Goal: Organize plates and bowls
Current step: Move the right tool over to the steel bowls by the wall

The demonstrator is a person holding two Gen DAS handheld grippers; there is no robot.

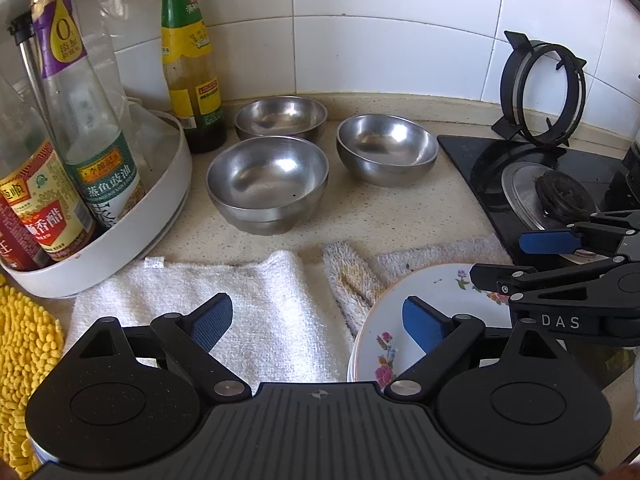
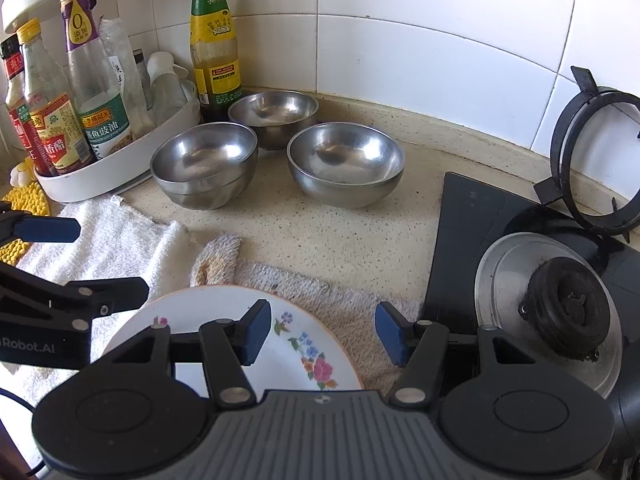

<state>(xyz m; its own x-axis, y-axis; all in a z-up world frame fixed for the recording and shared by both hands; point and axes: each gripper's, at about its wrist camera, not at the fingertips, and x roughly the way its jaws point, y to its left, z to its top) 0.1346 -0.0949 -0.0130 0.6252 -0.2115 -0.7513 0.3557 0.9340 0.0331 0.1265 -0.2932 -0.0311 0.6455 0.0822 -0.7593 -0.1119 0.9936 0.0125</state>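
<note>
Three steel bowls stand at the back of the counter: one near left [image 1: 267,182] [image 2: 204,164], one behind [image 1: 281,116] [image 2: 274,114], one to the right [image 1: 387,148] [image 2: 346,160]. A white floral plate [image 1: 432,280] [image 2: 208,312] lies on a towel at the counter's front; its left edge shows stacked rims. My left gripper [image 1: 318,302] is open, its right pad over the plate's left edge and its left pad over the white towel. My right gripper [image 2: 322,309] is open with the plate's right rim between its fingers, untouched. Each gripper also shows in the other's view, the right gripper [image 1: 504,256] and the left gripper [image 2: 112,256].
A white round rack [image 1: 168,200] of sauce bottles stands at the left, a tall green-capped bottle [image 1: 192,60] beside it. A white towel [image 1: 256,304] and a beige towel [image 2: 320,292] cover the front. The black hob [image 2: 480,232], its burner [image 2: 568,312] and a leaning pan support [image 1: 544,88] are on the right.
</note>
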